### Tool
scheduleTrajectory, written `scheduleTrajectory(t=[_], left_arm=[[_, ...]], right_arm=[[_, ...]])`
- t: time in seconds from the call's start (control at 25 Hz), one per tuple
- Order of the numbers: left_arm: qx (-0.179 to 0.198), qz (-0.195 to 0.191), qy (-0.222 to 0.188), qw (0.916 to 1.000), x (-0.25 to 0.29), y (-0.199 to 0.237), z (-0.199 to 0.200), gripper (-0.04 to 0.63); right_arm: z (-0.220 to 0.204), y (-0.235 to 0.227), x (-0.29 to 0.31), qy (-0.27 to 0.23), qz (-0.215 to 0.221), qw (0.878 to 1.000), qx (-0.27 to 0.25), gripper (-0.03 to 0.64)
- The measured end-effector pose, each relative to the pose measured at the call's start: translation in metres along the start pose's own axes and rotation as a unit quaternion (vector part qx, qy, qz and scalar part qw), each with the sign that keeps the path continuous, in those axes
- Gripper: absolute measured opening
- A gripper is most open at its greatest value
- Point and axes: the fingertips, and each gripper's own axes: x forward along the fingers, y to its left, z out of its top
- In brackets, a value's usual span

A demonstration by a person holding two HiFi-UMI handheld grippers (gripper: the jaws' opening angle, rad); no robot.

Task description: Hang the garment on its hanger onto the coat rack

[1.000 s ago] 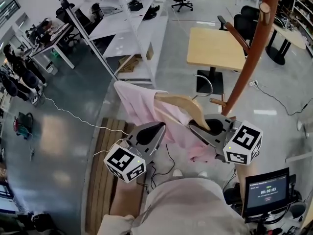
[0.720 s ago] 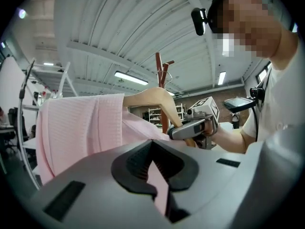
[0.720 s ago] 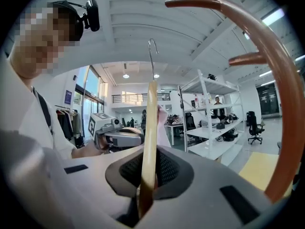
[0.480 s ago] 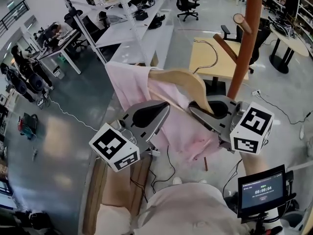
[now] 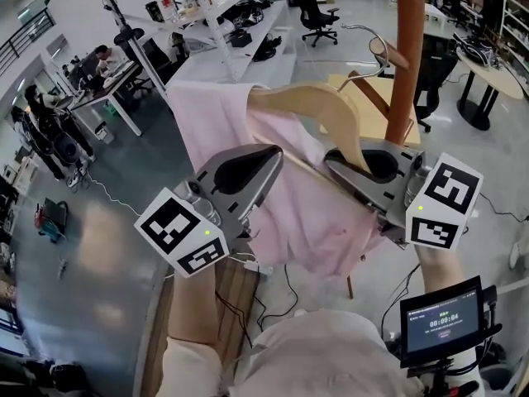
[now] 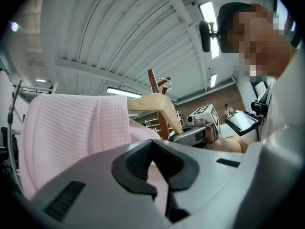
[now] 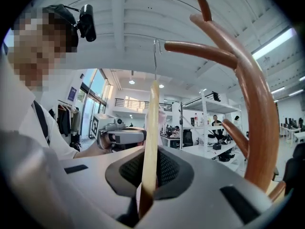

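One pink waffle-weave garment (image 5: 289, 213) hangs on a curved pale wooden hanger (image 5: 318, 106), held up beside the brown coat rack (image 5: 405, 64). My right gripper (image 7: 147, 194) is clamped on the hanger's arm; my left gripper (image 6: 159, 185) pinches the cloth. The wire hook (image 5: 364, 31) sits near a peg. The small screen (image 5: 442, 321) shows timer digits too small to read.

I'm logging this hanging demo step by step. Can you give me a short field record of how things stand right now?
left claw: shut on the pink garment
right claw: shut on the wooden hanger
garment position: draped over the hanger, held in the air
hook: beside a peg of the coat rack, apparently not over it yet
stage: not yet hung
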Motion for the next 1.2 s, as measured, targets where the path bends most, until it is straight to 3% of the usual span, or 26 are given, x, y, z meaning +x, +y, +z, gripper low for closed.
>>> scheduleTrajectory(t=[0.28,0.72,1.2], left_arm=[[0.009,-0.015,0.003,0.9998,0.018,-0.005,-0.008,0.005],[-0.009,-0.030,0.014,0.9994,0.033,-0.012,-0.031,0.005],[-0.028,-0.058,0.018,0.9977,0.054,-0.014,-0.046,0.005]], right_arm=[[-0.008,-0.010,-0.007,0.000,-0.010,1.000,0.004,0.020],[-0.026,-0.014,-0.011,0.015,-0.031,0.999,-0.003,0.020],[-0.049,-0.034,-0.026,0.030,-0.070,0.997,0.030,0.021]])
